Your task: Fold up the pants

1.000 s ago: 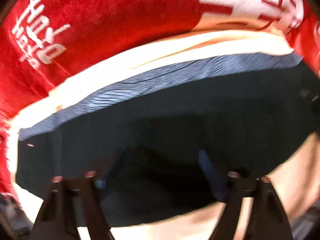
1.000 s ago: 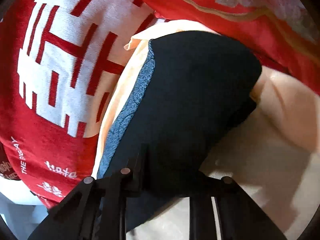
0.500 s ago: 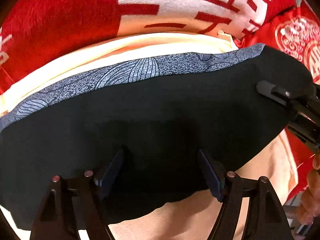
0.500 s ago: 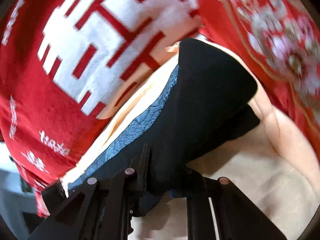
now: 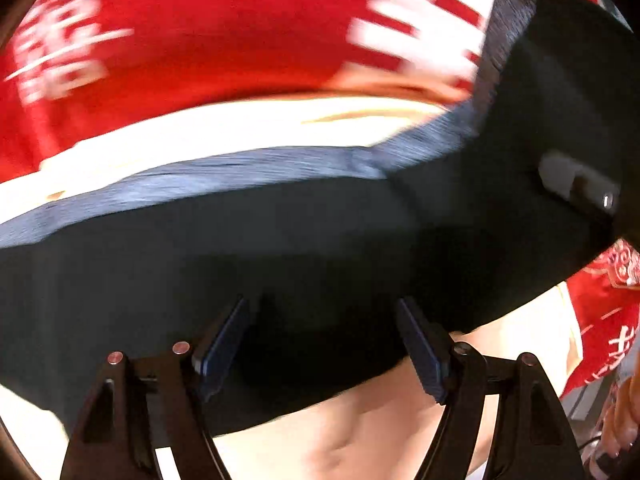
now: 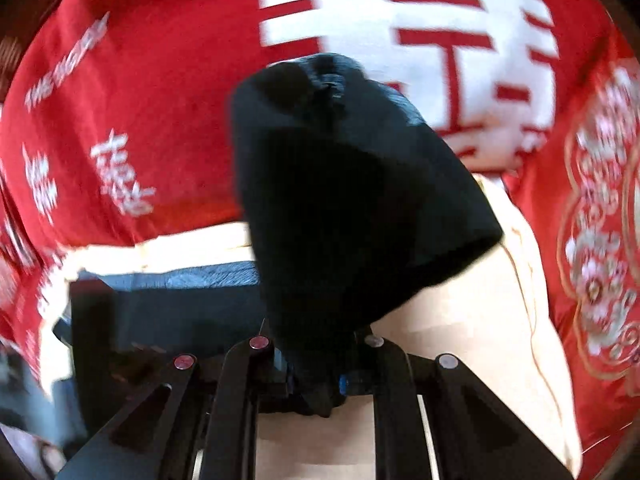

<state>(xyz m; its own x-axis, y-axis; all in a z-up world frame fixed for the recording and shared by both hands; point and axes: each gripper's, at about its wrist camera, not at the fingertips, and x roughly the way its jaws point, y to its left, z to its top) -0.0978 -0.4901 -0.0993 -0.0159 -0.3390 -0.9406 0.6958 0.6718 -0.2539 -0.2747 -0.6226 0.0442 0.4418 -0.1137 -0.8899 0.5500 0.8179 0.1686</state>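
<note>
Red bedding [image 6: 160,80] with big white characters filled the background, and a cream sheet [image 5: 240,128] lay over it where the work went on. Dark pants [image 5: 280,248] with a blue-grey patterned band [image 5: 224,168] along the far edge were spread across that cream sheet, in front of the red cover.

On the left side, the left tool [image 5: 324,340] hung low over the near part of the pants with its two blue-padded fingers [image 5: 220,344] spread wide apart, nothing gripped between them; the dark cloth lay under and just beyond their tips. At the right of that view one end of the pants rose off the sheet, and a blurred dark piece of the other tool showed against it.

Seen from the right side, the right tool [image 6: 316,368] was pressed together on a bunch of the pants [image 6: 352,200], pinching the fabric so that it stood up as a dark hump ahead of the fingers. The rest of the garment, with its patterned band [image 6: 192,276], stayed flat on the sheet to the left. Both views were blurred.
</note>
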